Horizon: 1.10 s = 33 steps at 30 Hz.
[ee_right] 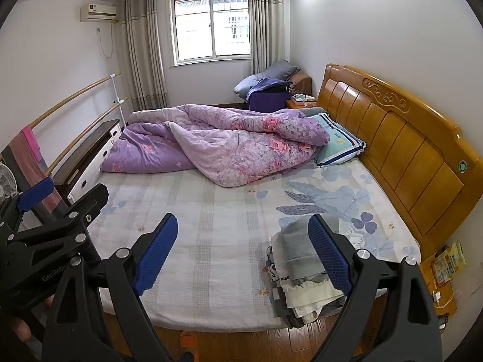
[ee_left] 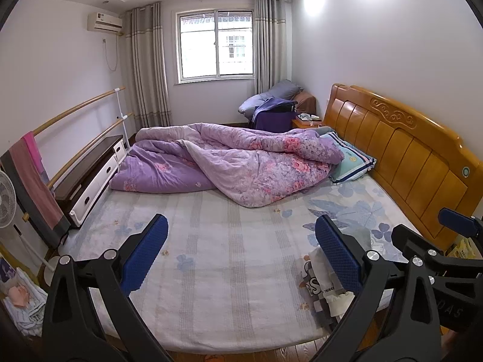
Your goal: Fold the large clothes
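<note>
Between folds, judging by the scene: left gripper [ee_left: 241, 253] and right gripper [ee_right: 243, 252] agape, empty, above bare bed [ee_right: 211, 211]. Folded clothes stack [ee_right: 302, 274] lower right of frame. Next: fetching another garment.

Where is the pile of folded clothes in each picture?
Left wrist view: the pile of folded clothes is at the lower right, on the near edge of the bed, partly hidden behind the right finger of the left tongs.
Right wrist view: the pile is at the lower right again, nearer the middle, showing more of itself.
Shared landmark: the wooden headboard stands to the right of the pile in both views.
</note>
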### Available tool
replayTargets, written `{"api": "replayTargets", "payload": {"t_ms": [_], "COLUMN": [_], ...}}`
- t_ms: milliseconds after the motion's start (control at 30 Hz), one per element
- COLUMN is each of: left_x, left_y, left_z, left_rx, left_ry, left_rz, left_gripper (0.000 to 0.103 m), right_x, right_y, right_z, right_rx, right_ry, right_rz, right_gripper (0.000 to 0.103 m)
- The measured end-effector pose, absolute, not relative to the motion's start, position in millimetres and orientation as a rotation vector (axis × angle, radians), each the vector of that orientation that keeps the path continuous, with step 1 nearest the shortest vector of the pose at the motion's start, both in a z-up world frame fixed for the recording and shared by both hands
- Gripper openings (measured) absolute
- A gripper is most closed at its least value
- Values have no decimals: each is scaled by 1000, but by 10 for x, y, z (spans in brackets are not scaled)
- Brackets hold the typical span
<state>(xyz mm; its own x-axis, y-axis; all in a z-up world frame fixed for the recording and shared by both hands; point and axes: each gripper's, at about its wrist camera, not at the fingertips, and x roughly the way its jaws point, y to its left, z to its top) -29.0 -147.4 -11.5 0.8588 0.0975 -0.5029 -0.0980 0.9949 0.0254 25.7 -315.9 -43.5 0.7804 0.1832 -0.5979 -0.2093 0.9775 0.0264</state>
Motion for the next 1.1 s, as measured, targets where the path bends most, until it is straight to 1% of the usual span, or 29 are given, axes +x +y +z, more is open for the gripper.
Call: {"api": "replayTargets", "payload": {"t_ms": [1100], "left_x": [-271], "left_y": [-1384], "left_z": [-70], "left_rx": [4], "left_ry": [520], "left_rz": [138], "left_gripper": [98], "right_x": [264], "right_y": [-2857], "right_z": [-448], "right_rx": [-31], "right_ry": [647], "right_rz": [239], "right_gripper": [85]}}
